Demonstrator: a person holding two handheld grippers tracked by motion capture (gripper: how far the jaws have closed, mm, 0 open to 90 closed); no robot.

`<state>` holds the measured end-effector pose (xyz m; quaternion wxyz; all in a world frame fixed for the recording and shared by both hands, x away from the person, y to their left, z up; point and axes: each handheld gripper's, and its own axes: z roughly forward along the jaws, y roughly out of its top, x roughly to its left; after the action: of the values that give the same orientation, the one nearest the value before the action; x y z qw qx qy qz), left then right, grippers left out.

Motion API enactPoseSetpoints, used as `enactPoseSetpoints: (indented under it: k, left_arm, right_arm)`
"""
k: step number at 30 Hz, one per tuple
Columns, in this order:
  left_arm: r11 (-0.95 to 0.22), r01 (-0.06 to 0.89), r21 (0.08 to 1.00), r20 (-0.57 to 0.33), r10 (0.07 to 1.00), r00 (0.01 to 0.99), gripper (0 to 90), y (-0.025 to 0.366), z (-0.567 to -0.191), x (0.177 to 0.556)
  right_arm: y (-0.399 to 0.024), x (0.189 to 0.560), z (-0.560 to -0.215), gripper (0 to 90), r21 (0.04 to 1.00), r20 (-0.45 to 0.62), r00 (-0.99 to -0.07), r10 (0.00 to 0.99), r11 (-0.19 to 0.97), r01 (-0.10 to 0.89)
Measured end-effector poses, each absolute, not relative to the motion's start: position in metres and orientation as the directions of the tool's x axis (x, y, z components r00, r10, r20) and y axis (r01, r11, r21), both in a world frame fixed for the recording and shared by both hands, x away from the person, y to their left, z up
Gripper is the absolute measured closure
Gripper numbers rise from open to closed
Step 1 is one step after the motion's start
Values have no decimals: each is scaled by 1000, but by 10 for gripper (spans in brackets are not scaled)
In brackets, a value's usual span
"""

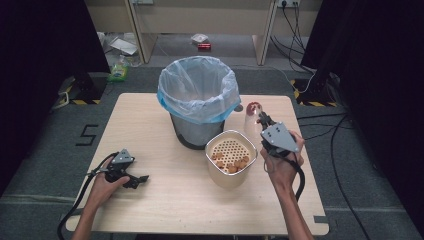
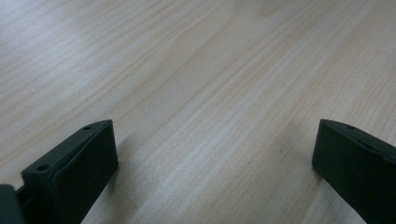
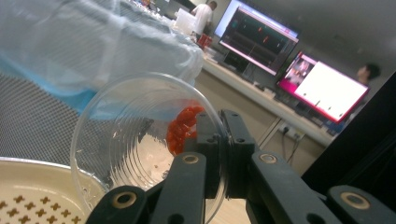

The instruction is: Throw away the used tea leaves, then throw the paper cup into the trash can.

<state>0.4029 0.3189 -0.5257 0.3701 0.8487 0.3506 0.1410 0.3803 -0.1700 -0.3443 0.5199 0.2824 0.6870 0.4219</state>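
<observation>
The right tool (image 3: 219,154) is clenched on the rim of a clear plastic cup (image 3: 135,144), one jaw inside the wall and one outside, and the cup lies tipped on its side in the air just beside the white strainer pot (image 1: 231,159) and the bin (image 1: 198,100) lined with a pale blue bag. A clump of small red pieces (image 3: 183,128) sits low against the cup wall near the pinch. The main risk, as I judge it, is the thin wall: a hard squeeze could buckle it and let the cup twist or slip, and a further tilt could send the red pieces over the lip onto the desk (image 1: 165,195) instead of into a container. The pot already holds brown bits on its perforated insert, so a bump from the cup could scatter those too. Room is tight on the right, where the cup hangs between pot, bin and the desk's right edge. The left tool (image 1: 131,176) rests on bare wood well apart from everything, jaws released wide with nothing between them, and broad open desk lies around it.
</observation>
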Motion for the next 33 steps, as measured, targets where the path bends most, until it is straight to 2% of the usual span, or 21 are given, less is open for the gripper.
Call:
enactPoseSetpoints:
  k: [6,16,24,29,33]
  left_arm:
    - [-480,491,727,-20,700,714,0,319,-526,403]
    - [-481,491,727,-20,699,714,0,319,-526,403]
    - [-481,491,727,-20,699,715,0,319,-526,403]
    - [-481,491,727,-20,699,715,0,319,-526,403]
    - [-480,491,727,-20,700,714,0,319,-526,403]
  right_arm:
    - [-180,394,-319,874,900,-417,-315,853,435,-12]
    - [-171,407,-279,874,911,-405,-310,860,409,-56]
    - [-146,424,-252,874,916,-397,-344,851,394,-81]
    - [-112,441,-238,873,918,-387,-407,827,386,-89]
    - [-88,457,-239,862,919,-366,-472,802,392,-47]
